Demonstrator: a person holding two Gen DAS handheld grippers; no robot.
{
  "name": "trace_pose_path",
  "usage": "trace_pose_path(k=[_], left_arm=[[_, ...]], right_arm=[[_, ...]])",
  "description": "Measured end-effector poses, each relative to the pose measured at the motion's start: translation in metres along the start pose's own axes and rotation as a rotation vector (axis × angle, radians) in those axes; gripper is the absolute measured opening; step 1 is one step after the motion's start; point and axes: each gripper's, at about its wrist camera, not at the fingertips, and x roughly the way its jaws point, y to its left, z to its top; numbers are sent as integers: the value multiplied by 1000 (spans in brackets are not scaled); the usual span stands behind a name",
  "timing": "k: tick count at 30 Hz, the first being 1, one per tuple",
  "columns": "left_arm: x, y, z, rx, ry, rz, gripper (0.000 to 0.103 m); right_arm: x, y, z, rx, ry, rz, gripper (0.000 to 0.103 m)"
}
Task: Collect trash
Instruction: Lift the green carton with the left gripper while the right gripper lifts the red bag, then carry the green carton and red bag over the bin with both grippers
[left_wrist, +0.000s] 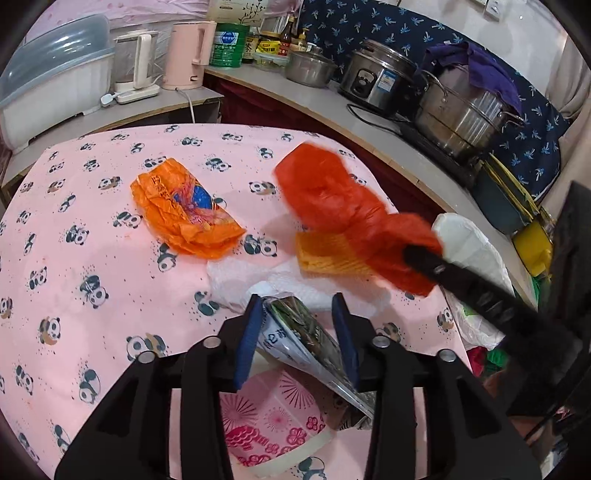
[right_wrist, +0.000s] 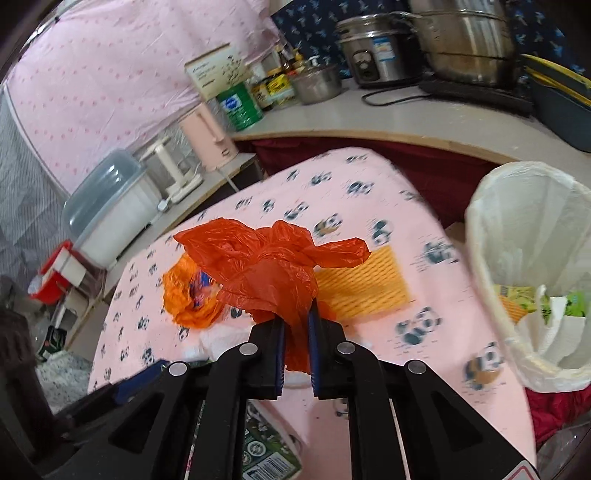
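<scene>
Your right gripper (right_wrist: 296, 345) pinches a thin, crinkled red plastic bag (right_wrist: 273, 264), faintly glossy. Your left gripper (left_wrist: 297, 334) clamps a shiny foil wrapper (left_wrist: 301, 334). Below lie a matt cotton tablecloth (left_wrist: 92, 229), a creased orange plastic wrapper (left_wrist: 184, 212), a ribbed yellow foam sheet (right_wrist: 360, 284) and soft white tissue (left_wrist: 236, 280). Brushed steel pots (left_wrist: 461, 114) gleam behind.

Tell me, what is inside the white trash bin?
Inside the trash bin, white tissue, green-yellow wrappers and an orange piece show. Anything beneath them is hidden.
</scene>
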Motion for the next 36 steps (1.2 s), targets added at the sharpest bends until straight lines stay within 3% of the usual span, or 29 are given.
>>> trace_pose_path(k=[9,14,21,29,34,36], left_arm=[[6,-10,-20,-19,54,14,43],[2,-11,-28,-43,60,19,58],[-19,-20,-40,-28,54,32,62],[-19,-39,-54,3,78,24,61],[1,-43,-55,-16,123,27,51],[8,-45,-55,-16,136,34,43]], right_arm=[[-36,-14,-1,15,-51,-10,10],[-43,-16,-9,13,-44,-17,10],[-58,-17,-14,9,-52,-23,10],[-79,-18,-19,6,-80,-29,10],[-90,-23,-19,5,-92,-35,10],[-94,-26,-18,9,-95,-38,10]])
